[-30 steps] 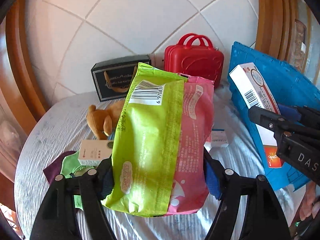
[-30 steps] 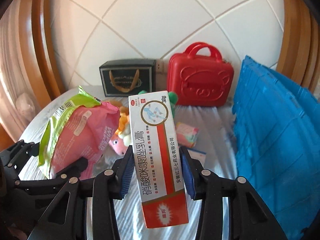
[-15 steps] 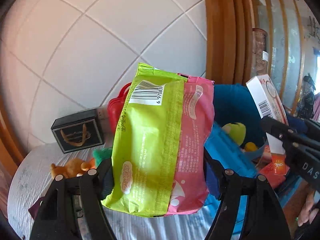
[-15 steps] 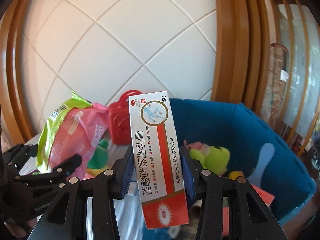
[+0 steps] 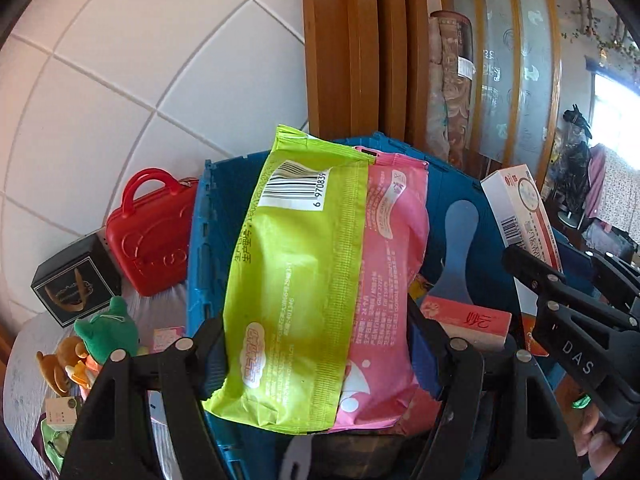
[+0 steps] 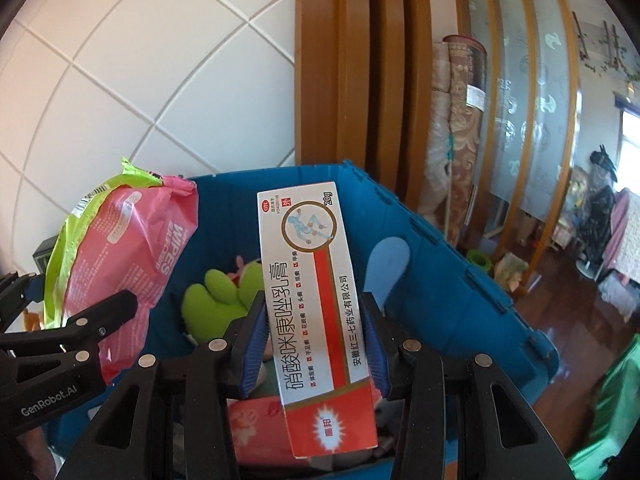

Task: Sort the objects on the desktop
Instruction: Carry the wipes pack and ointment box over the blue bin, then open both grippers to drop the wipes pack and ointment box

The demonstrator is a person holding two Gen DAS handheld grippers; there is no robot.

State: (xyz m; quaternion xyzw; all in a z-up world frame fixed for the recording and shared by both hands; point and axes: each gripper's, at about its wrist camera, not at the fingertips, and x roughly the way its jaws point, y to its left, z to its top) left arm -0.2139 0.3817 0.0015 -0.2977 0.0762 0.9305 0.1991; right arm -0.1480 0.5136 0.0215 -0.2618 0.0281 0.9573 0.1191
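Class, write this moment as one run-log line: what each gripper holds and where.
left gripper: shut on wipes pack | right gripper: shut on ointment box | place: both above blue bin

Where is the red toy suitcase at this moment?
In the left wrist view, the red toy suitcase stands at left against the tiled wall, between the black box and the blue crate.

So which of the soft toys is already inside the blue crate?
The lime-green plush lies in the blue crate; the dark green and brown toys sit outside.
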